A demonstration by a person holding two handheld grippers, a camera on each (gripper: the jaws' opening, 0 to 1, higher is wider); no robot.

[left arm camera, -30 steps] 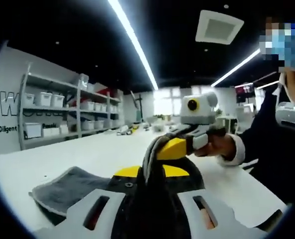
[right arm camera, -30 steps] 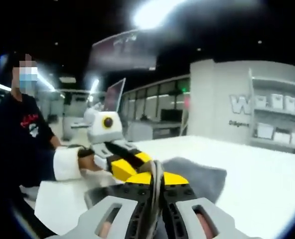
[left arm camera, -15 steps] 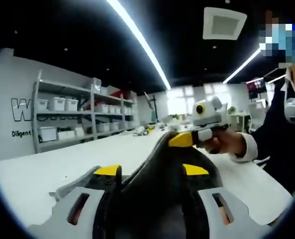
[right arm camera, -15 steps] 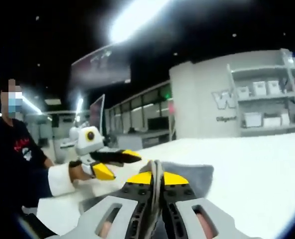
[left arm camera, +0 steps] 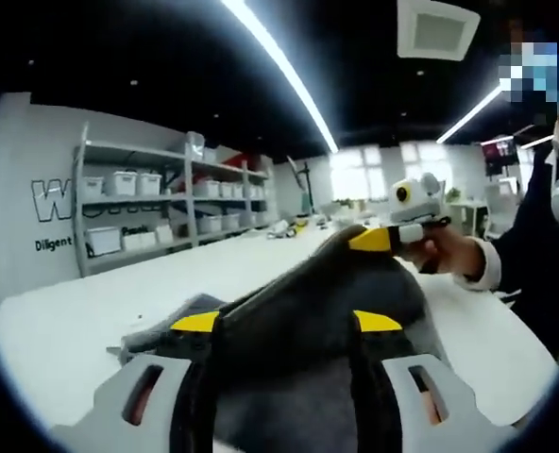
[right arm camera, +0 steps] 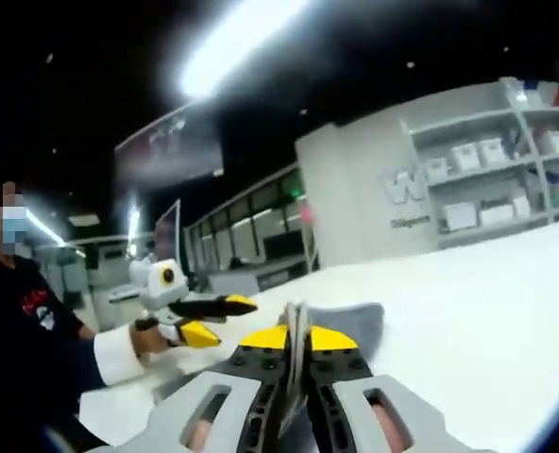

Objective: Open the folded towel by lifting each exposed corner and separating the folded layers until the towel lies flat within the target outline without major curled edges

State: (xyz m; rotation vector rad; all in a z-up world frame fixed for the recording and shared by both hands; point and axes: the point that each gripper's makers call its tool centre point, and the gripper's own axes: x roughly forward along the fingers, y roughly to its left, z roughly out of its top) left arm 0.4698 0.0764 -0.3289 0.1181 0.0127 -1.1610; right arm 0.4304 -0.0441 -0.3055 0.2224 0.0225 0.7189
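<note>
- The right claw (right arm camera: 296,338) is held low over the white table (right arm camera: 487,311), its yellow-tipped jaws clamped on an edge of the grey towel (right arm camera: 350,319).
- The left claw (left arm camera: 287,323) is spread apart; the soft, napped towel (left arm camera: 308,302) is draped between its jaws, raised off the table (left arm camera: 72,321).

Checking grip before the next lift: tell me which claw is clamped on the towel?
The right claw: its jaws pinch the grey towel edge. The left claw stands open.
</note>
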